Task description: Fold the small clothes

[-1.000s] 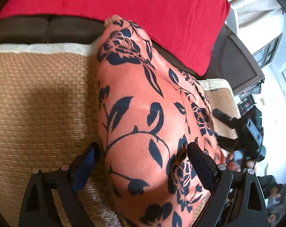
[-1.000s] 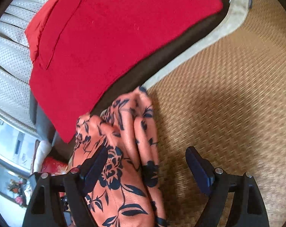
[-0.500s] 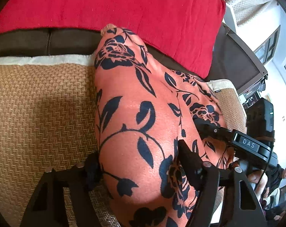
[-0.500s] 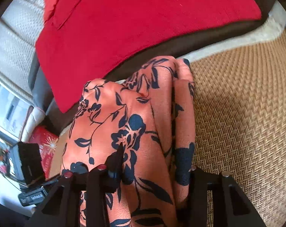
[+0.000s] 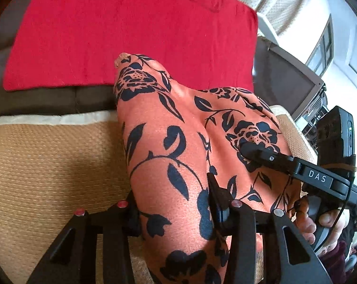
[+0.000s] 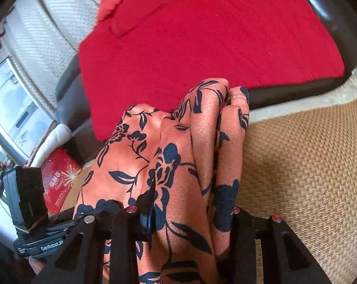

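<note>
An orange garment with a dark blue flower print [image 5: 178,146] lies bunched over the tan woven mat [image 5: 48,170]. My left gripper [image 5: 173,203] is shut on its near edge, with cloth between the fingers. My right gripper [image 6: 190,215] is shut on another bunched part of the same garment [image 6: 173,161]. The right gripper also shows in the left wrist view [image 5: 285,163], pressed onto the cloth at the right. The left gripper body shows at the lower left of the right wrist view [image 6: 32,213].
A folded red cloth [image 5: 121,30] lies beyond the garment on a dark brown cushion [image 5: 48,99]. The mat has a cream border [image 6: 308,101]. A red box [image 6: 58,184] and a window are off the sofa's side.
Both grippers have closed on the orange garment; a second ago both were open around it. The cloth is now bunched higher between them, and the two grippers are closer together.
</note>
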### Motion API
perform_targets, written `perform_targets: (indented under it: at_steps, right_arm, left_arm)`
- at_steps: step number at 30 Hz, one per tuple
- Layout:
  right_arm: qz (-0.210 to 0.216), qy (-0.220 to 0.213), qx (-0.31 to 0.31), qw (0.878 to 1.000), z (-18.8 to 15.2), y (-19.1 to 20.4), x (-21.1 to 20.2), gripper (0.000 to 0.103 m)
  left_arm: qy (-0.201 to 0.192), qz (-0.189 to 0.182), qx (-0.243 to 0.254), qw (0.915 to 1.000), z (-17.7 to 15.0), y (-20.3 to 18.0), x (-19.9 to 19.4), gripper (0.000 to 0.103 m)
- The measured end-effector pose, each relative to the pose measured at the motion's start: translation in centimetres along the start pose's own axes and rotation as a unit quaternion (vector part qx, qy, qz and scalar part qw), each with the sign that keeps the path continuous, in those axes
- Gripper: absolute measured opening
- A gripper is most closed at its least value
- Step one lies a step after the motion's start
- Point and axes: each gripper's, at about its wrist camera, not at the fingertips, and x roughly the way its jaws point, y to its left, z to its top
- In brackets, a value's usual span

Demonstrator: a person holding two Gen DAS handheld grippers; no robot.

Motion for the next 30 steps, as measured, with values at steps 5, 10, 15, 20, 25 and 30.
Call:
perform_targets:
  at_steps: [5, 10, 15, 20, 25, 30]
  right_arm:
    - [0.018, -0.024, -0.022, 0.999, -0.9, 3.7, -1.6, 0.038]
    - [0.03, -0.035, -0.032, 0.998, -2.0, 6.4, -3.2, 0.038]
    - [0.043, -0.034, -0.032, 0.998, -3.4, 7.5, -4.2, 0.038]
    - [0.052, -0.031, -0.028, 0.998, -4.8, 8.4, -4.2, 0.038]
    - [0.056, -0.016, -0.017, 0.998, -6.6, 8.1, -4.3, 0.038]
    - [0.041, 0.009, 0.005, 0.999, -8.4, 6.7, -2.6, 0.038]
  left_arm:
    - [-0.023, 0.009, 0.012, 0.9996, -1.4, -0.1, -3.9, 0.045]
    - [-0.036, 0.029, 0.021, 0.9987, -2.2, -0.1, -6.8, 0.045]
    - [-0.042, 0.046, 0.019, 0.9979, -3.9, 0.1, -9.4, 0.045]
    - [-0.04, 0.06, 0.019, 0.9972, -4.9, 0.1, -10.4, 0.045]
    - [-0.025, 0.068, 0.012, 0.9973, -6.3, 0.0, -10.1, 0.045]
    - [0.015, 0.097, 0.017, 0.9951, -7.9, 0.5, -7.4, 0.046]
